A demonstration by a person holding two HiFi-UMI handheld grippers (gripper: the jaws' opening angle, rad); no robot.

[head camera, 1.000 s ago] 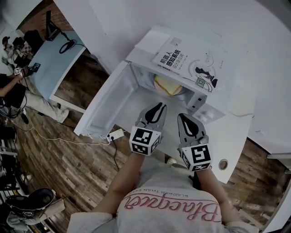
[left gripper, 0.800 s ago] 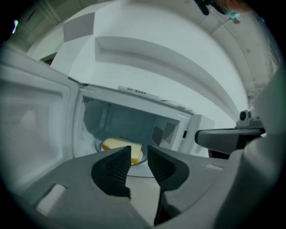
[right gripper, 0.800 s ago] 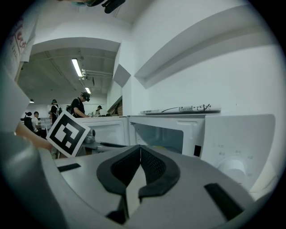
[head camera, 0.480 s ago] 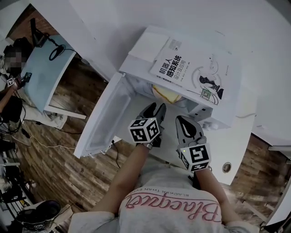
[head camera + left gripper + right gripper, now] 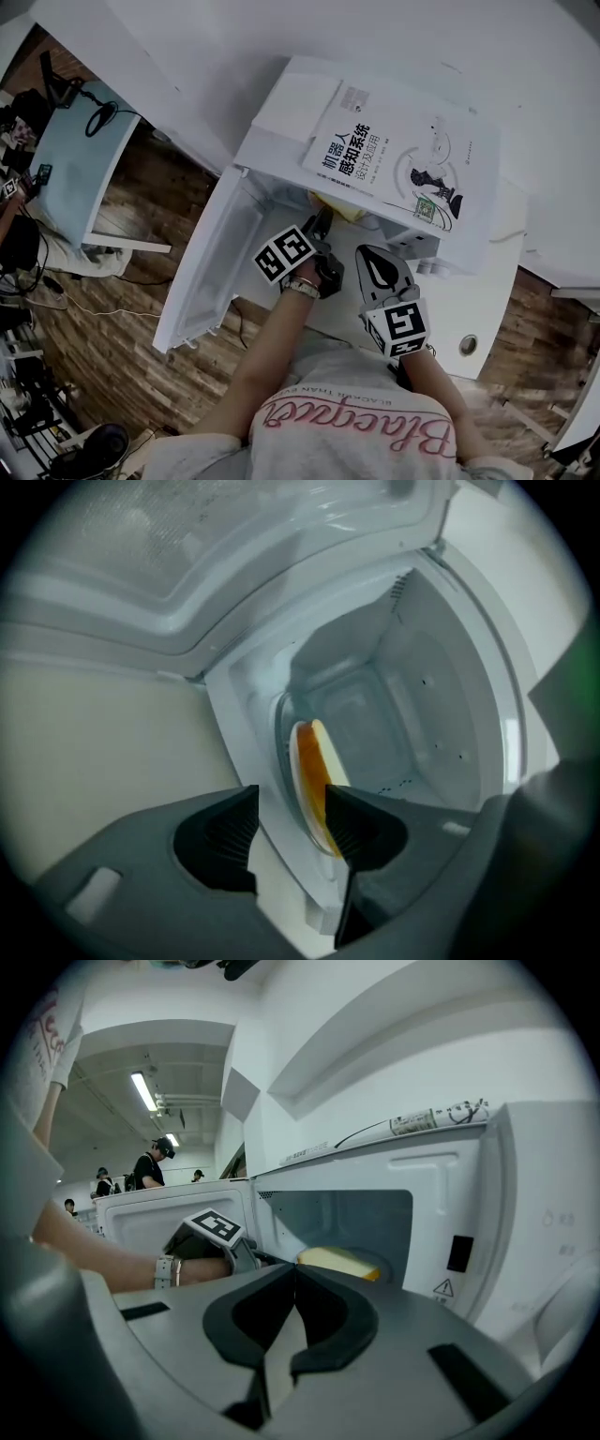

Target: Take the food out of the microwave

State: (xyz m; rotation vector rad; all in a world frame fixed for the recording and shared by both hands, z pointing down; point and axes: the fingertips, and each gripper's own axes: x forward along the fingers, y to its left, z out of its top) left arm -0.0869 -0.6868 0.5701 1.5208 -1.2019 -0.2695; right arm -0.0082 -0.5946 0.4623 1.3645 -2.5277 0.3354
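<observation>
Your left claw (image 5: 292, 808) has just been opening and stands wide, gripping nothing. The yellow food on its plate (image 5: 309, 775) sits ahead inside the open white microwave (image 5: 281, 112), ready to grasp. Your right claw (image 5: 292, 1274) is closed and empty.

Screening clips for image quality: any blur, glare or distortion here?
Head view: sharp, edges bowed by the wide lens; print on the white book legible. Left gripper view: soft throughout, white microwave cavity and round yellow food smeared, seen rolled sideways. Right gripper view: crisp, dark rounded corners, bright ceiling strip light.
</observation>
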